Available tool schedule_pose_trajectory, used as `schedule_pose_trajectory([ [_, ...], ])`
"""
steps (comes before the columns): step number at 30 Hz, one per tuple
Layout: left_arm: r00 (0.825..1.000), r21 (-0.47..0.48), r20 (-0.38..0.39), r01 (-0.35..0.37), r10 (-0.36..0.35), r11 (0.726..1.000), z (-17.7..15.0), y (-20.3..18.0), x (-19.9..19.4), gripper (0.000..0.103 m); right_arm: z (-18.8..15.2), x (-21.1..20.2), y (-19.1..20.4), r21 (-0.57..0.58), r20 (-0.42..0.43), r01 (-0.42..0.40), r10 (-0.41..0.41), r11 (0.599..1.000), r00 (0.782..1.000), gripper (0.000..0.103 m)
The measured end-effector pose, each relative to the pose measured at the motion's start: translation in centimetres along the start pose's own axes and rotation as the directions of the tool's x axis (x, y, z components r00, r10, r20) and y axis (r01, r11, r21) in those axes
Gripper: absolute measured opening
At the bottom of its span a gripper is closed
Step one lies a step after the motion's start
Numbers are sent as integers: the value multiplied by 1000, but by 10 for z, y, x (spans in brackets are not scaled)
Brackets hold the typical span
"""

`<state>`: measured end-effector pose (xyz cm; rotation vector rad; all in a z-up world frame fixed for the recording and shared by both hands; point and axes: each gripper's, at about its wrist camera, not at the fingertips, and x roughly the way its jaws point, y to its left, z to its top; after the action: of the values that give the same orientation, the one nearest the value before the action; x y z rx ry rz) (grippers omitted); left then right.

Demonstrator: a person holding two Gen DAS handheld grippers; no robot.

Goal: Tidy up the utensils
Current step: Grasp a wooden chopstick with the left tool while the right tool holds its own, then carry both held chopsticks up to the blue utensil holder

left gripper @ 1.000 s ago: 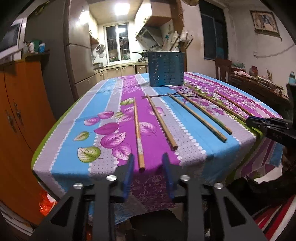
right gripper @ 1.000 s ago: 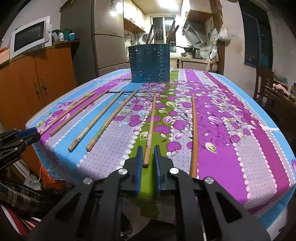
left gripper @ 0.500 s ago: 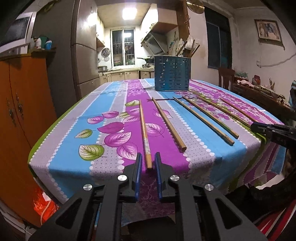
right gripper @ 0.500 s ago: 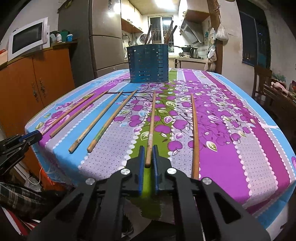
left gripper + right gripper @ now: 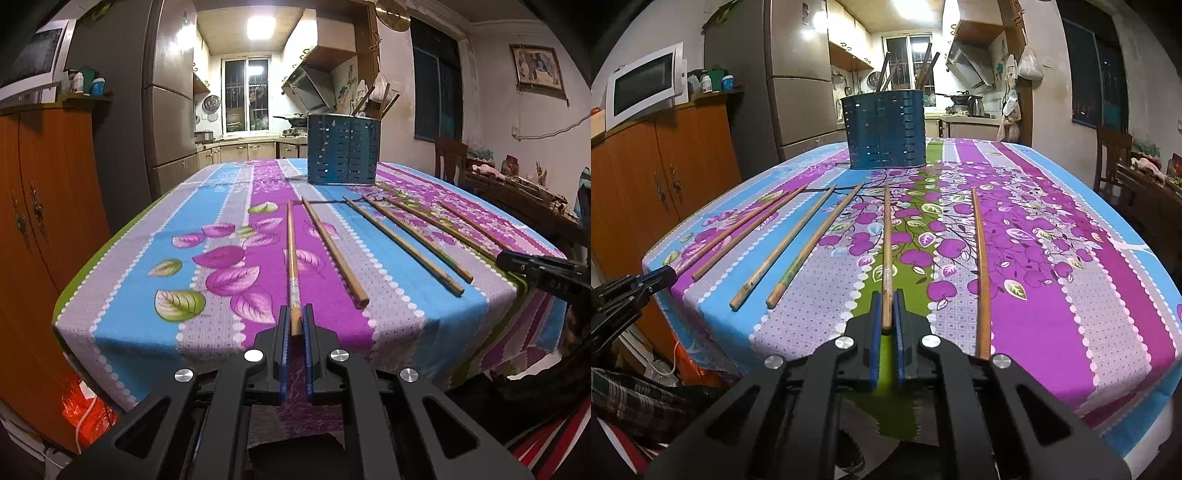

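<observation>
The left hand-held gripper (image 5: 295, 325), open a second ago, now clamps the near end of a chopstick (image 5: 291, 254); the right hand-held gripper (image 5: 886, 314) still pinches another stick (image 5: 887, 240). Four sticks lie loose on the worktop (image 5: 122, 280). Beyond, the blue holder (image 5: 343, 153) contains upright utensils.

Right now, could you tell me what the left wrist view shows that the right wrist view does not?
Only the left wrist view shows the framed picture on the wall and the left gripper closed on the leftmost chopstick. Only the right wrist view shows the whole microwave and the right gripper closed on another chopstick. Both show the blue utensil holder, six chopsticks lying on the floral tablecloth, and the refrigerator.
</observation>
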<state>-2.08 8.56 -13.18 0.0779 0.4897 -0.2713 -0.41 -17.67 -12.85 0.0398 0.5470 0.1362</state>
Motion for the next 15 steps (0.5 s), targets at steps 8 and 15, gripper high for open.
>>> schedule_pose_trajectory([
  [8,999,3,51,-12,11,1000,37,-1,-13,8,18,-18,-8,34,72,-5,3,999,997,5],
  [15,994,26,45,-97,96,995,85,-10,-13,8,56,-39,-1,-36,198,-15,22,999,980,5],
])
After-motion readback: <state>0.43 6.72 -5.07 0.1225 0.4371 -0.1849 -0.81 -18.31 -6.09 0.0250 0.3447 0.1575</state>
